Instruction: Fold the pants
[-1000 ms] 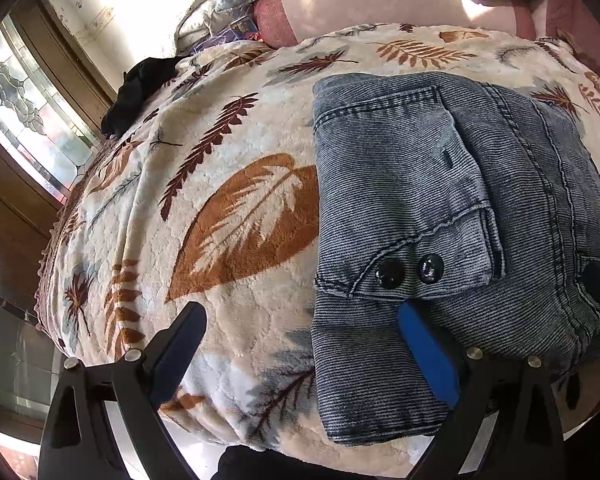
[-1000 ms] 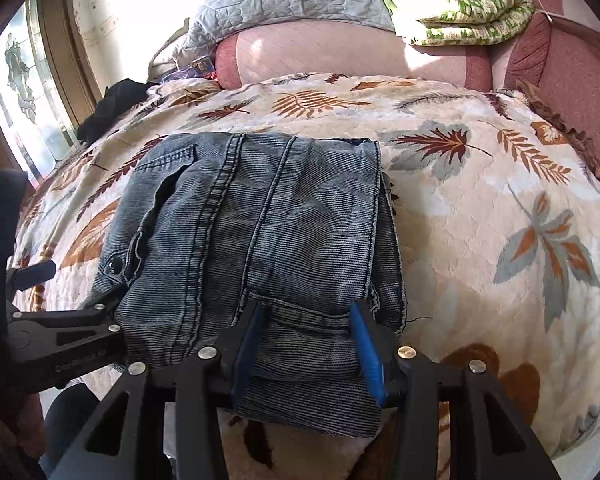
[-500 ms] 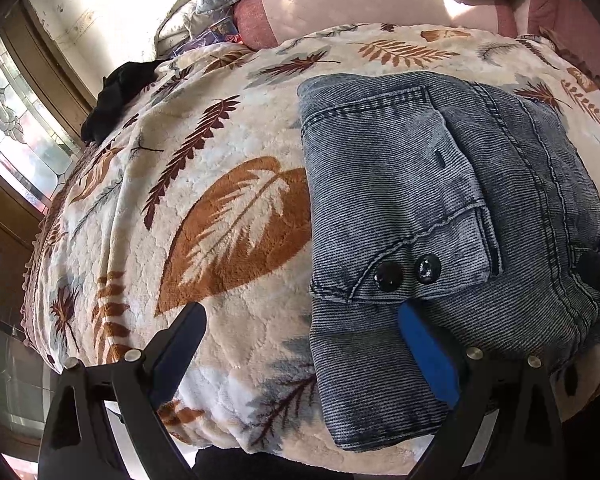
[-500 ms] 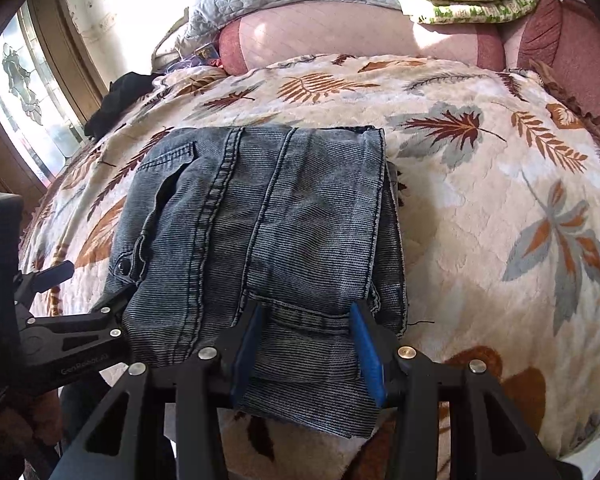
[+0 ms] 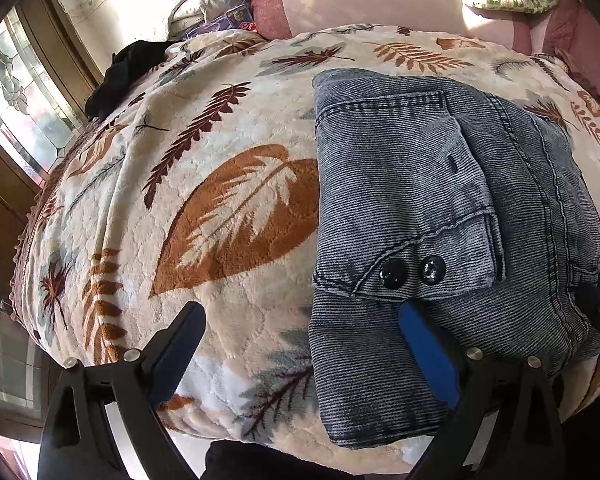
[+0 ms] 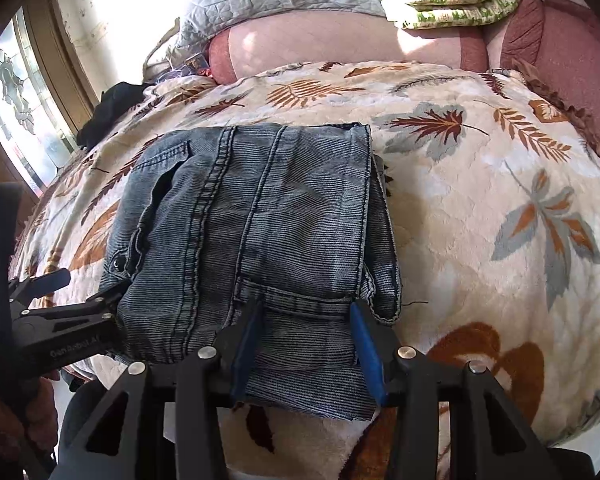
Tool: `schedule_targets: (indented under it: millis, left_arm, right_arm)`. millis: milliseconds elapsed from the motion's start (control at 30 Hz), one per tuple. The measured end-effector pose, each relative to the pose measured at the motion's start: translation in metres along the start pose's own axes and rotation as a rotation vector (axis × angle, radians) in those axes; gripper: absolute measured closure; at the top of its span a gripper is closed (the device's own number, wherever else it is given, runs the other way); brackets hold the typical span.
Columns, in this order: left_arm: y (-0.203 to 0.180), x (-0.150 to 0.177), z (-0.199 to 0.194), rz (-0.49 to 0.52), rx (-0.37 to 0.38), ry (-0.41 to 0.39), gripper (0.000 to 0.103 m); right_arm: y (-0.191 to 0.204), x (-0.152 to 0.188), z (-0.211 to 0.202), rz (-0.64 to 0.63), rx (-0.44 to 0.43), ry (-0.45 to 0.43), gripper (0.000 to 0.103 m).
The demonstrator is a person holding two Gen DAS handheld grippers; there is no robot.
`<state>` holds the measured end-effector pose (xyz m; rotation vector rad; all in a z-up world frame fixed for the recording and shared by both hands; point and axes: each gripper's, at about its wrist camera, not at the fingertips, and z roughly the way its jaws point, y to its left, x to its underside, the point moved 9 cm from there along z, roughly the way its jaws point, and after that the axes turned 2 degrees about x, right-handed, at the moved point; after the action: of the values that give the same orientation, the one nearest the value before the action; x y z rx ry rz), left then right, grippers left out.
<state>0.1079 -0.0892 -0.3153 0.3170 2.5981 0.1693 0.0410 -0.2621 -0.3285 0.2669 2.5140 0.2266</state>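
Between its spread blue fingers, the right gripper (image 6: 306, 314) straddles the near edge of the folded pants (image 6: 260, 220) on the leaf-print blanket (image 6: 480, 220), gripping nothing; the left gripper (image 5: 304, 320) gapes wide alongside. Thick, floppy denim looks heavy; pinch stacked seams.
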Motion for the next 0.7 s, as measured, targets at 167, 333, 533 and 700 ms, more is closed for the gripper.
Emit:
schedule_targets:
  millis: [167,333,533,700]
  left_arm:
    - [0.008,-0.003,-0.022,-0.038,0.021,-0.02,0.006]
    - [0.022,-0.017,-0.047,-0.029,-0.019,-0.109,0.006]
    - [0.023,-0.035,-0.039,-0.047,-0.015,-0.104,0.006]
    - [-0.005,-0.023,-0.013,0.012,0.004,-0.047,0.006]
  right_arm:
    - [-0.002,0.002,-0.006,0.014,-0.016,-0.053,0.054]
    - [-0.005,-0.005,-0.037,0.029,-0.058,-0.177,0.054]
    - [0.006,-0.024,-0.039,0.02,-0.069,-0.169,0.055]
    - [0.015,-0.019,-0.011,0.028,-0.07,-0.071,0.055]
